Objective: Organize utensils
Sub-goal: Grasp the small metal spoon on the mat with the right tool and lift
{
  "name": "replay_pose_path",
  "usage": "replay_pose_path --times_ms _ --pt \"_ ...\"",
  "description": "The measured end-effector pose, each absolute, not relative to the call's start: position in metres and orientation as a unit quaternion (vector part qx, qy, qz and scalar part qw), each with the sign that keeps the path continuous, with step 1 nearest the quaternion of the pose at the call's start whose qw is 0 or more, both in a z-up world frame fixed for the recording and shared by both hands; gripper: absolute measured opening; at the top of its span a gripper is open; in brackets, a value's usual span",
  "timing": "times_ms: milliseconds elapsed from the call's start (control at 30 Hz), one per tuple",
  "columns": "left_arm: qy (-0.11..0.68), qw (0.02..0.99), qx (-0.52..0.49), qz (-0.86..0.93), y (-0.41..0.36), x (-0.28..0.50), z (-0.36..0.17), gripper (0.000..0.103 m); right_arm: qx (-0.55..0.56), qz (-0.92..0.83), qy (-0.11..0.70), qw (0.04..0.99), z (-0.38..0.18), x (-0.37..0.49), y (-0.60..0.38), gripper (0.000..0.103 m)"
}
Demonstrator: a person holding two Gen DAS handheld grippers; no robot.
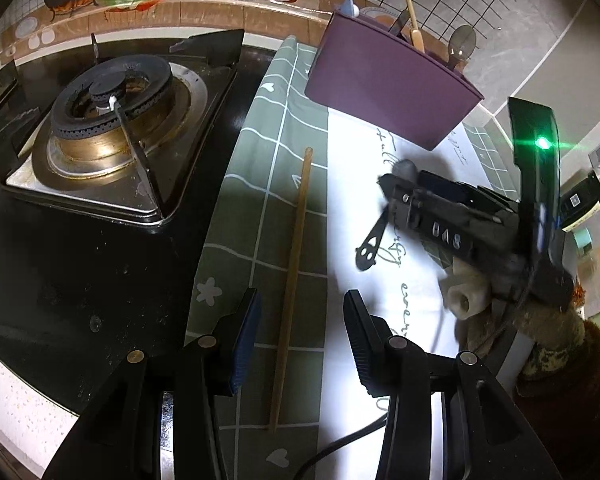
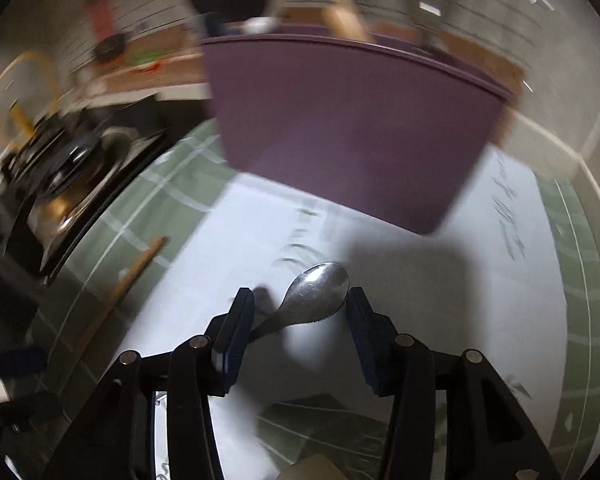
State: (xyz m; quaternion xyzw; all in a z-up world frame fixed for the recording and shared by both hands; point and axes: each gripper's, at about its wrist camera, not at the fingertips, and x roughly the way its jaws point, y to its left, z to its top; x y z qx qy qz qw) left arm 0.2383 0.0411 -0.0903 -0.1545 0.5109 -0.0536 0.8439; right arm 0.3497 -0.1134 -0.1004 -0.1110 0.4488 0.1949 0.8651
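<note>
Utensil sort partly done: some in holder, two left out.

Purple holder (image 1: 388,92) already has several utensils. Right tool (image 2: 300,312) jaws fairly wide, metal spoon (image 2: 318,296) between them, grip unconfirmed, just short of holder. Left tool (image 1: 300,328) wide, empty, straddling the wooden chopstick (image 1: 294,280) lying on the worktop (image 1: 260,184).

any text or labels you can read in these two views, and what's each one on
"SVD", raised letters seen upside down, on the side of the right gripper.
Cursive script on the white panel of the tablecloth: "every" perhaps; the rest is unreadable.
QR-style label on the black box: too small.
Right wrist view: script on the tablecloth blurred.
</note>
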Motion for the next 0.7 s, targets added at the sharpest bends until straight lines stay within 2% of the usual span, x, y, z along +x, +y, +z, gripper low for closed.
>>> replay_pose_path --times_ms 233,600,633,700 --pt "0.512 0.842 -0.158 -0.06 0.041 0.238 -0.091 0.044 -0.165 0.303 0.433 0.833 -0.1 0.321 -0.121 0.044" --pt "0.511 0.841 -0.167 -0.061 0.042 0.229 -0.089 0.044 -0.075 0.152 0.46 0.872 -0.1 0.35 -0.119 0.047" --pt "0.51 0.842 -0.167 -0.061 0.042 0.229 -0.088 0.044 -0.083 0.144 0.459 0.873 -0.1 0.35 -0.114 0.046" --pt "0.508 0.843 -0.164 -0.064 0.042 0.229 -0.086 0.044 -0.1 0.159 0.453 0.872 -0.1 0.347 -0.103 0.037"
